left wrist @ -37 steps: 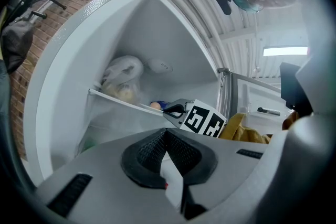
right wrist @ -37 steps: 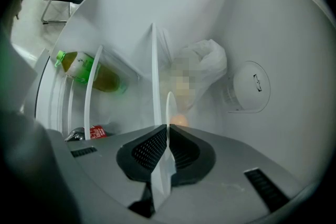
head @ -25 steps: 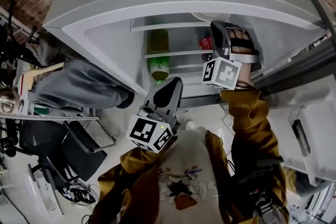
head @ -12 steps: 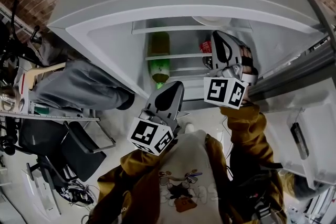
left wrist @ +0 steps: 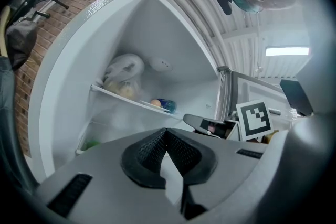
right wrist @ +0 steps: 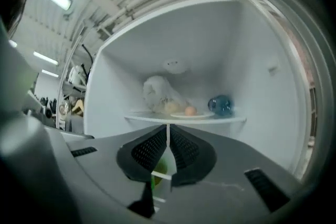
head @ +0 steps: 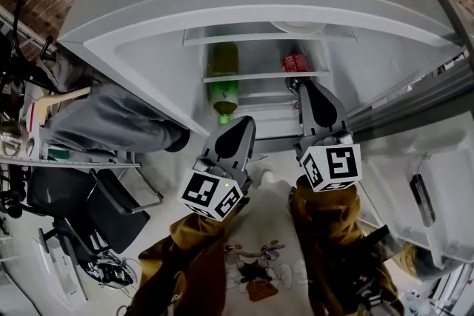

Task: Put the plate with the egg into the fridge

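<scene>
Near shelf (right wrist: pixel 231 119) edge: plate (right wrist: pixel 199 115) with egg (right wrist: pixel 190 110)

The head view looks steeply down into the open fridge (head: pixel 155 66), while both gripper views sit low and near, facing up inside, sharing the shelf (right wrist: pixel 152 119) bearing the plate (right wrist: pixel 200 115).

Left tongs (left wrist: pixel 167 132) together, fridge (left wrist: pixel 176 34) ahead

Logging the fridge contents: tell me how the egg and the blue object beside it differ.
The egg is small and pale orange; the blue object is bigger, dark and glossy. The egg lies on the plate; the blue object stands beside the plate, rightward in the right gripper view. Both rest on the same shelf.
</scene>
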Available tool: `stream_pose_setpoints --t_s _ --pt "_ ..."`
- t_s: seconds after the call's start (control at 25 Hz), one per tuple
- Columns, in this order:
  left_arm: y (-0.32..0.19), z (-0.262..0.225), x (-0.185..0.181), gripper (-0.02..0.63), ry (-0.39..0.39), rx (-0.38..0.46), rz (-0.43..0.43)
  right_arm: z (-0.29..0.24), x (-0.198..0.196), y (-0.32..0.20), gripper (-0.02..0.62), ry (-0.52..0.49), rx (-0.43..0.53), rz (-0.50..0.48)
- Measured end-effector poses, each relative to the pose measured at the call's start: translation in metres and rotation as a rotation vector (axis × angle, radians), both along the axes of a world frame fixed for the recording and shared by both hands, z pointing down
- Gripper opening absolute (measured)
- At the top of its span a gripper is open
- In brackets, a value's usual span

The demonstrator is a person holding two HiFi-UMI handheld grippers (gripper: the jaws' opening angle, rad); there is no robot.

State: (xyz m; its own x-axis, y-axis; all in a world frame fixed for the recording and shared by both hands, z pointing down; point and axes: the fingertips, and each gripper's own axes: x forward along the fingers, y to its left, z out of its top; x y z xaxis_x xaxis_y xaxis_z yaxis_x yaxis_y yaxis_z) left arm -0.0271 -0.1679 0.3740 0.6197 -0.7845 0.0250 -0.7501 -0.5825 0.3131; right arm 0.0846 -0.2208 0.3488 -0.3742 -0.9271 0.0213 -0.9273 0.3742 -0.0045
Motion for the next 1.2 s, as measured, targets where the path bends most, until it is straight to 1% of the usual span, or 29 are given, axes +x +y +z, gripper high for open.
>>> stream_pose_setpoints --t_s 0.08,0.16,0.2,0.28,0.36,0.4,0.44,0.52,0.56,0.6,0.68,0.8,0.92,1.0,1.2 --pt "0.001 0.001 0.0 0.006 0.003 -0.005 -0.005 0.017 0.007 0.01 0.02 -0.087 -0.068 0.03" --pt "0.003 0.004 0.001 0.006 0.001 -0.009 0.0 0.034 0.011 0.021 0.02 -0.132 -0.122 0.053" --pt "0.003 0.005 0.001 0.006 0.0 -0.012 0.001 0.042 0.011 0.025 0.02 -0.131 -0.142 0.051" --pt "0.003 0.008 0.001 0.006 -0.002 -0.017 -0.001 0.056 0.006 0.034 0.02 -0.096 -0.177 0.034" --pt "0.005 0.009 0.001 0.006 -0.001 -0.023 0.002 0.067 -0.002 0.044 0.02 -0.063 -0.205 -0.005" --pt "0.006 0.009 0.002 0.006 0.002 -0.029 0.005 0.069 -0.008 0.05 0.02 -0.059 -0.2 -0.041" --pt "0.008 0.01 0.003 0.006 0.005 -0.035 0.009 0.067 -0.014 0.057 0.02 -0.061 -0.169 -0.089" --pt "0.01 0.012 0.005 0.006 0.006 -0.048 0.018 0.054 -0.028 0.071 0.003 -0.064 -0.06 -0.204" --pt "0.01 0.013 0.005 0.006 0.002 -0.051 0.02 0.05 -0.034 0.076 0.005 -0.051 -0.028 -0.244" --pt "0.01 0.014 0.004 0.006 -0.002 -0.052 0.02 0.05 -0.038 0.077 0.005 -0.035 -0.027 -0.264" --pt "0.008 0.017 0.002 0.006 -0.007 -0.057 0.016 0.053 -0.041 0.074 0.005 -0.028 -0.06 -0.268" --pt "0.01 0.022 0.003 0.006 -0.013 -0.065 0.017 0.057 -0.035 0.069 0.005 -0.059 -0.087 -0.243" --pt "0.012 0.027 0.004 0.006 -0.021 -0.071 0.02 0.058 -0.029 0.067 0.005 -0.002 -0.078 -0.197" --pt "0.013 0.03 0.004 0.006 -0.022 -0.078 0.026 0.055 -0.028 0.066 0.005 0.019 -0.063 -0.168" --pt "0.014 0.035 0.004 0.006 -0.024 -0.087 0.026 0.06 -0.025 0.065 0.004 0.033 -0.087 -0.167"
